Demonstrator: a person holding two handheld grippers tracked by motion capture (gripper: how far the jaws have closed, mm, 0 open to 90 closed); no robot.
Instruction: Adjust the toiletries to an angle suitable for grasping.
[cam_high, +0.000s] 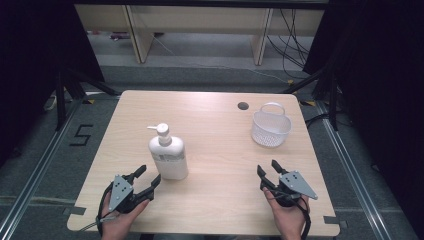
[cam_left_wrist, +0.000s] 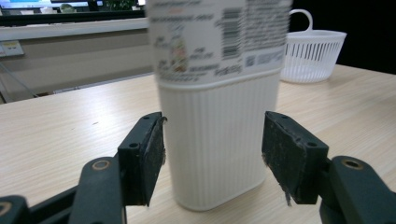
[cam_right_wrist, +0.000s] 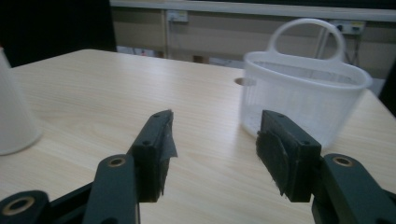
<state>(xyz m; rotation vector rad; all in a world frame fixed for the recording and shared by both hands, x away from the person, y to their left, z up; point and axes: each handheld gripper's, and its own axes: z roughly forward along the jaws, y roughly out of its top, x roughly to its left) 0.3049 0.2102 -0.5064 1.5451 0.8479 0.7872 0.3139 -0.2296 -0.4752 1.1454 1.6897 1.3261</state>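
A: Logging bottle position. The white pump bottle (cam_high: 168, 156) is standing upright on the table (cam_high: 215, 130), left of centre, pump head pointing toward the table's left edge.

B: Left gripper (cam_high: 148, 180)?

A: It is sitting just beside the bottle's base at the near-left corner. In the left gripper view the bottle (cam_left_wrist: 219, 116) is standing between the two black jaws, which are spread wide; the left pad is lying right at the bottle's ribbed lower wall and the right pad is standing clear of it. Nothing is being gripped.

B: Any readable writing?

A: The label is carrying a barcode, a small square code and blocks of fine print, all too blurred to read. A black "5" (cam_high: 81, 135) is showing on the floor left of the table.

B: Right gripper (cam_high: 268, 170)?

A: It is resting low at the near-right, jaws partly apart and holding nothing. They are pointing toward the white slotted basket (cam_right_wrist: 303, 93), which is standing well apart at the far right, handle up.
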